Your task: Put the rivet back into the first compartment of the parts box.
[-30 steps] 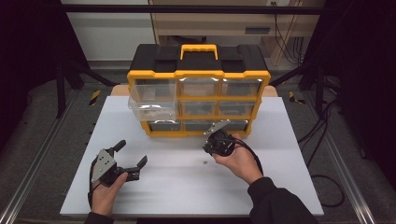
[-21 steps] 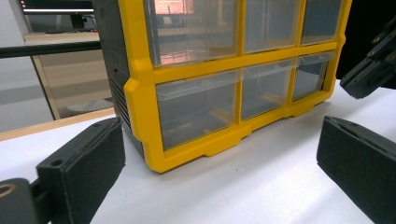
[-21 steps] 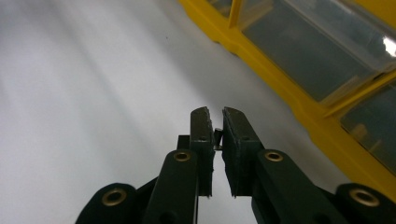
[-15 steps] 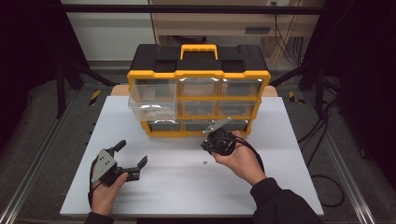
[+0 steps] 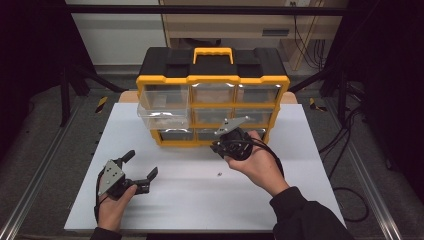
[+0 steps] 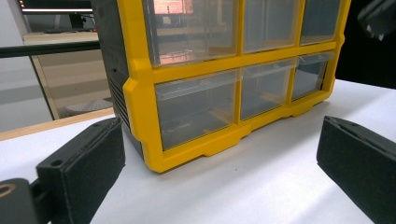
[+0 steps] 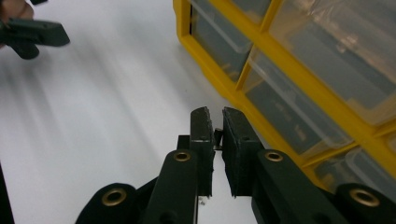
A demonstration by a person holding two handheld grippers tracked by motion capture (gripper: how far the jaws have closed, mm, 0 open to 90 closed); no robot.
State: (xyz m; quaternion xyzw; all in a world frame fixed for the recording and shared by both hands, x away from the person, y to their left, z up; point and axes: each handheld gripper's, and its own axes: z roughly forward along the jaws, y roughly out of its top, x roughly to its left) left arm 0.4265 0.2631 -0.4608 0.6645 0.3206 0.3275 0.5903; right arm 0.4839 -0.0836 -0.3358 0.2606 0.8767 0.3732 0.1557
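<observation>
A yellow and black drawer organiser [image 5: 165,80] [image 6: 140,107] [image 7: 210,56] with clear drawers stands at the back of the white table [image 5: 200,200]. Its left middle drawer [image 5: 162,117] is pulled out. My right gripper [image 5: 218,147] [image 7: 217,122] hovers in front of the bottom row, shut on a small grey metal piece [image 7: 217,136] that peeks out between the pads. Another tiny piece [image 5: 219,174] lies on the table below it. My left gripper [image 5: 141,164] [image 6: 219,186] rests open near the front left, facing the organiser's lower left corner, with nothing between its pads.
A metal rail [image 5: 35,185] runs along the table's left side, and cables [image 5: 345,150] trail over the floor at the right. Dark stands and a bench rise behind the organiser.
My right gripper has lifted off the table and edged nearer the organiser's front, still shut. The left gripper has stayed put.
</observation>
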